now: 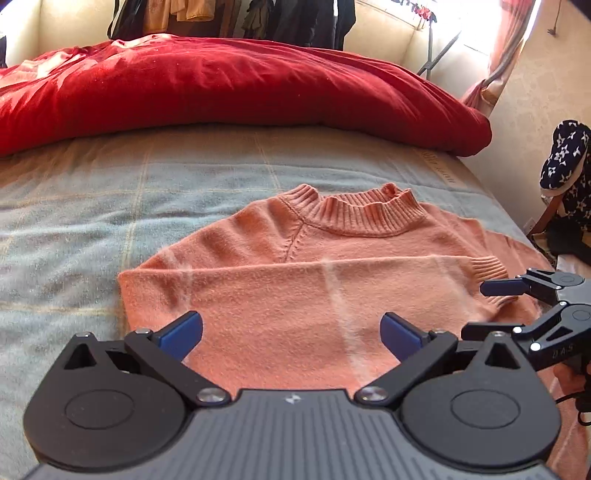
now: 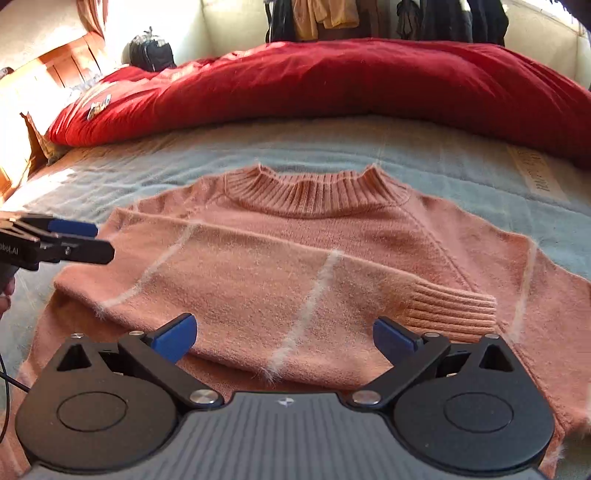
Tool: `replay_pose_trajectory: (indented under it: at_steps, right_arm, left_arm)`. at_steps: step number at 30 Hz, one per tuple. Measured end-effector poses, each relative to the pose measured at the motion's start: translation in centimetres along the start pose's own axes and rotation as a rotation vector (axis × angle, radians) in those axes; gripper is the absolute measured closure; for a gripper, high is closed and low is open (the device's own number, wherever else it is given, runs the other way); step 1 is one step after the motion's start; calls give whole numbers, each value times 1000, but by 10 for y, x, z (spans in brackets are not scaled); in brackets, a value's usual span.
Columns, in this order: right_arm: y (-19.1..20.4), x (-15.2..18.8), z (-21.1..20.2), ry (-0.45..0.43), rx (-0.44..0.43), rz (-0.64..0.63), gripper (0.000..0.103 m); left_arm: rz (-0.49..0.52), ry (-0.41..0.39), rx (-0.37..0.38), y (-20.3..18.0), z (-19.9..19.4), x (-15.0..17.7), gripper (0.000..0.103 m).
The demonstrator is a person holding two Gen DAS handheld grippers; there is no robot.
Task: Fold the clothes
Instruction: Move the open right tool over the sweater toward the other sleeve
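A salmon-pink knitted sweater point(image 1: 295, 280) point(image 2: 295, 258) with thin white stripes lies flat on the bed, its ribbed collar point(image 1: 365, 214) point(image 2: 317, 192) at the far side. One sleeve is folded across the chest, and its ribbed cuff point(image 1: 487, 269) point(image 2: 454, 310) points right. My left gripper point(image 1: 291, 332) hovers open over the sweater's left lower body; in the right wrist view this left gripper point(image 2: 92, 240) is at the left edge. My right gripper point(image 2: 284, 334) hovers open over the folded sleeve, holding nothing; in the left wrist view this right gripper point(image 1: 487, 308) sits just past the cuff.
A blue-grey checked blanket point(image 1: 110, 206) point(image 2: 461, 155) covers the bed. A thick red duvet point(image 1: 221, 88) point(image 2: 369, 77) is bunched along the far side. Clothes hang behind it point(image 1: 258, 14). A star-patterned dark garment point(image 1: 565, 155) lies off the bed's right edge. A black bag point(image 2: 151, 51) stands far left.
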State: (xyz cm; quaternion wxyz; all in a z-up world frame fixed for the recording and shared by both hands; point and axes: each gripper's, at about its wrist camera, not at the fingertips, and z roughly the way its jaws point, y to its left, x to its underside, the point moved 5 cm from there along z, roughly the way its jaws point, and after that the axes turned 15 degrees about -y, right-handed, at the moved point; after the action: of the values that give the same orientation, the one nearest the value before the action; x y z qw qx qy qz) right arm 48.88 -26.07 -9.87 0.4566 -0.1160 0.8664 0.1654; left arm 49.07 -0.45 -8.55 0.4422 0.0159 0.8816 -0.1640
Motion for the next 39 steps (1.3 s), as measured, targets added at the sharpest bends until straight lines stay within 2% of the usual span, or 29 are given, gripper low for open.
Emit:
replay_pose_trajectory:
  at_steps: [3, 4, 8, 11, 13, 17, 19, 23, 31, 36, 39]
  right_arm:
    - [-13, 19, 3, 81, 20, 44, 0]
    - [-13, 21, 1, 69, 11, 24, 0]
    - [-8, 20, -2, 81, 8, -40, 0]
    - [-23, 5, -19, 14, 22, 14, 0]
    - [-45, -2, -31, -43, 78, 53, 0]
    - [-116, 5, -46, -68, 225, 237, 0]
    - [-135, 11, -60, -85, 251, 289, 0]
    - [-173, 24, -88, -119, 304, 392, 0]
    - [-249, 50, -145, -188, 408, 599, 0]
    - [-305, 76, -177, -266, 444, 855, 0]
    - [-335, 95, -195, -328, 434, 1011, 0]
  left_arm:
    - [-49, 75, -38, 5, 8, 23, 1]
    - [-27, 75, -49, 4, 11, 25, 1]
    - [7, 90, -69, -6, 19, 9, 2]
    - [36, 66, -58, -19, 18, -9, 1]
    - [58, 66, -58, -29, 19, -18, 1]
    - [88, 74, -9, -61, 28, -20, 1]
    - [121, 82, 17, -80, 34, -17, 1]
    - [212, 121, 22, -113, 51, -7, 1]
    - [177, 142, 96, -164, 76, -15, 1]
    - [165, 157, 153, -199, 92, -11, 1]
    - [186, 177, 177, -218, 101, -4, 1]
